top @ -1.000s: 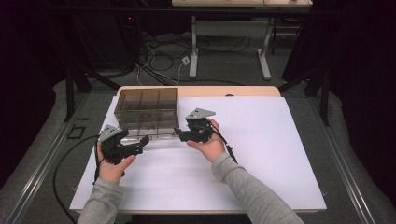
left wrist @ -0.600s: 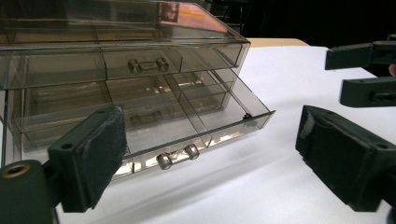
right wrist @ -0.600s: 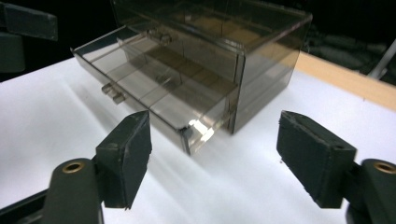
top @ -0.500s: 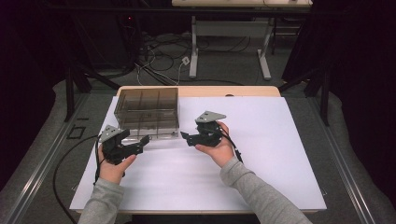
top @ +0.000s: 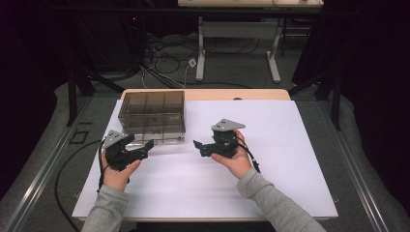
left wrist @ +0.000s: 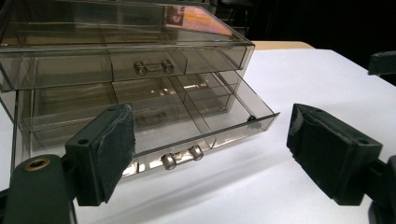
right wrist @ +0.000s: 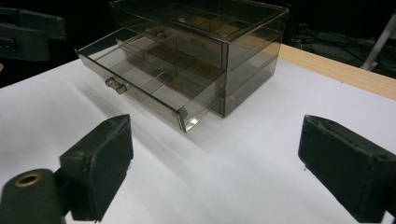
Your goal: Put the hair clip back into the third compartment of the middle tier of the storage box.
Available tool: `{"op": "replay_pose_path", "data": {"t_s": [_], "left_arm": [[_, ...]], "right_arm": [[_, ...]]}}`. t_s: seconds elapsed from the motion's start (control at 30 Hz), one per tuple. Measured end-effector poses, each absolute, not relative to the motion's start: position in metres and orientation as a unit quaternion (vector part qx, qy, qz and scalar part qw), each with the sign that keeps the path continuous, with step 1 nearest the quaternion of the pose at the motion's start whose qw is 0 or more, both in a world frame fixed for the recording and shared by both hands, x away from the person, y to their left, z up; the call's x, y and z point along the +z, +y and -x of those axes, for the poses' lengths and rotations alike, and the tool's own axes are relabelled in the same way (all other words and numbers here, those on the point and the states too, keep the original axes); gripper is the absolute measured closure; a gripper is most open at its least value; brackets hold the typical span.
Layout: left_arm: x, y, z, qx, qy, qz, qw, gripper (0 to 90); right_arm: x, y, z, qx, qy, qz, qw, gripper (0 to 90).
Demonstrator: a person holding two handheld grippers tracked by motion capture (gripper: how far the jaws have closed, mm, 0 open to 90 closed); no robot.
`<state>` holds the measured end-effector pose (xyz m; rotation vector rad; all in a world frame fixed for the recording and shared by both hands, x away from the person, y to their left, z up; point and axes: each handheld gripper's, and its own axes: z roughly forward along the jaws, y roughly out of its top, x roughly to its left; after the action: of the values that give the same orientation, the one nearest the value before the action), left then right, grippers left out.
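Observation:
A smoky clear drawer box stands at the table's back left. Its lower drawer is pulled partway out, a metal handle on its front. My left gripper hovers just before that drawer front, open; its jaws have just been closing a little, with nothing between the pads. My right gripper sits to the right of the box, apart from it and pointing at it. Its jaws have just been opening and stand wide, empty, the drawer's corner farther ahead.
White paper covers the wooden table, with free room to the right and front. Beyond the table's far edge lie cables and white desk legs. A metal rail runs along the left.
My right gripper has drawn away from the box to the right and its jaws have spread. The left gripper has kept its place by the drawer front.

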<state>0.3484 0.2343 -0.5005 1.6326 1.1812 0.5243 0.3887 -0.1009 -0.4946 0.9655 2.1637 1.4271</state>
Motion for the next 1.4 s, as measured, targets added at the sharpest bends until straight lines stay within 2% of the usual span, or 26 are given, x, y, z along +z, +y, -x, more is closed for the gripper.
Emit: {"op": "replay_pose_path", "data": {"t_s": [0.13, 0.47, 0.6, 0.9, 1.4], "left_arm": [[-0.502, 0.232, -0.348, 0.222, 0.495, -0.676, 0.498, 16.0], [-0.503, 0.228, -0.347, 0.227, 0.493, -0.679, 0.495, 20.2], [-0.504, 0.228, -0.347, 0.228, 0.494, -0.678, 0.494, 22.4], [-0.506, 0.227, -0.348, 0.220, 0.501, -0.684, 0.482, 32.7], [-0.510, 0.218, -0.348, 0.222, 0.500, -0.686, 0.480, 34.8]], "right_arm": [[-0.496, -0.108, -0.383, 0.504, 0.769, -0.346, 0.187, 5.5], [-0.498, -0.126, -0.372, 0.493, 0.768, -0.354, 0.204, 5.0], [-0.501, -0.135, -0.367, 0.488, 0.774, -0.349, 0.204, 0.0], [-0.508, -0.161, -0.355, 0.483, 0.767, -0.361, 0.219, 0.0], [-0.513, -0.189, -0.351, 0.488, 0.746, -0.391, 0.229, 0.0]]}}
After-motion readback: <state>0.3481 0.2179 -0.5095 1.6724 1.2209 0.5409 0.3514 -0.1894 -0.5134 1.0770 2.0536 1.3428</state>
